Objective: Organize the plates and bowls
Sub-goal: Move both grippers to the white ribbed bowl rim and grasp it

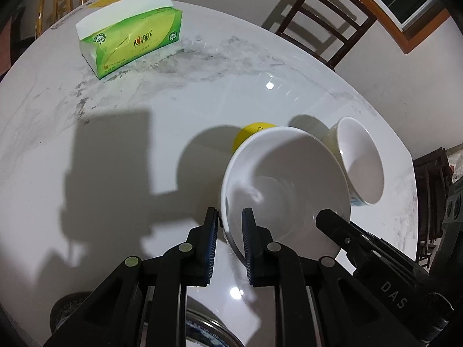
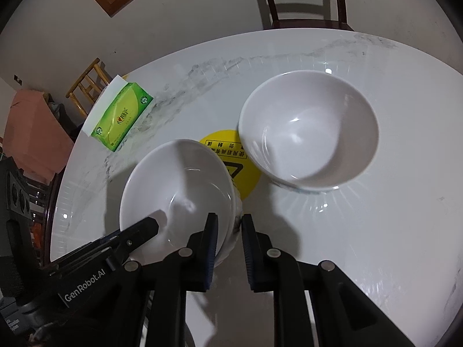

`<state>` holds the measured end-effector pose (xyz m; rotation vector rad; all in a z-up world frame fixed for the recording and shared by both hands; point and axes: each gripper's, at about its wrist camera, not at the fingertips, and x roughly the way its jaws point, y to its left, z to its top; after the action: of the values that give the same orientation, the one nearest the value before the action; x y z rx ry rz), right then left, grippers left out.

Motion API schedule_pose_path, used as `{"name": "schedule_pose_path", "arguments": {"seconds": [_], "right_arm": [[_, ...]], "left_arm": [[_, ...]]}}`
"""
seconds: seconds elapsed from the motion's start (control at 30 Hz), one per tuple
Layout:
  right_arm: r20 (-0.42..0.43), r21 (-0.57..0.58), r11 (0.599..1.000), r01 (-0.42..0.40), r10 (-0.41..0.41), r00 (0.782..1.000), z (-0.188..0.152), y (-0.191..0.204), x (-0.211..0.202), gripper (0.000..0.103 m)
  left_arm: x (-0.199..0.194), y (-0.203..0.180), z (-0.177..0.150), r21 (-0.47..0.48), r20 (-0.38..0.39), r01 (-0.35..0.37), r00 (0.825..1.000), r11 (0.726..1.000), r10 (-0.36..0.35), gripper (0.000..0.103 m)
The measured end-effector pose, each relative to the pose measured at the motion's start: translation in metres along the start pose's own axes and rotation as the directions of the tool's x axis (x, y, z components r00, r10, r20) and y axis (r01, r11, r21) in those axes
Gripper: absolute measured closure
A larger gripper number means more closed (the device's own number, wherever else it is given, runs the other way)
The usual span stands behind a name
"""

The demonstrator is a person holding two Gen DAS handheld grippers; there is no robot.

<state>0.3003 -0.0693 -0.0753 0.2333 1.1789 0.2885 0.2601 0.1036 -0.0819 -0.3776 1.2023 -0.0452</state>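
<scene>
1. The white marble counter [image 2: 376, 231] has a curved far edge; a dark wooden chair [image 2: 303, 0] stands just beyond it, and a lighter wooden chair [image 2: 86, 86] stands off its left side.
2. Wide bare counter lies to the left of the near bowl [image 1: 286, 185] in the left wrist view, and to the right of and below the far bowl [image 2: 309, 133] in the right wrist view.
3. The two white bowls sit near each other with a round yellow sticker [image 2: 234, 167] on the counter between them; the near bowl covers part of the sticker.
4. The left hand-held gripper [image 1: 230, 231] points steeply down, and its narrowed jaws pinch the near bowl's rim, one pad outside the wall and one inside.
5. The right hand-held gripper [image 2: 228, 237] points steeply down too and clamps the same bowl's rim on the opposite side, its left pad inside and its right pad outside.
6. A green tissue pack [image 1: 130, 40] lies well apart from the bowls, near the far left edge.
7. The glossy counter reflects ceiling lights. Behind are a pale wall and a wood-framed window [image 1: 405, 0].
</scene>
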Motion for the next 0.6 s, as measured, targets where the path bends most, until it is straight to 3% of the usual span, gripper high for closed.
{"name": "schedule_pose_path", "arguments": {"seconds": [0.6], "right_arm": [[0.072,0.018,1.0,-0.017,0.016,0.997,-0.026,-0.02,-0.071,0.086]], "left_arm": [[-0.045,-0.046,-0.032,0.072,0.036,0.014,0.999,0.997,-0.016,0.089]]}}
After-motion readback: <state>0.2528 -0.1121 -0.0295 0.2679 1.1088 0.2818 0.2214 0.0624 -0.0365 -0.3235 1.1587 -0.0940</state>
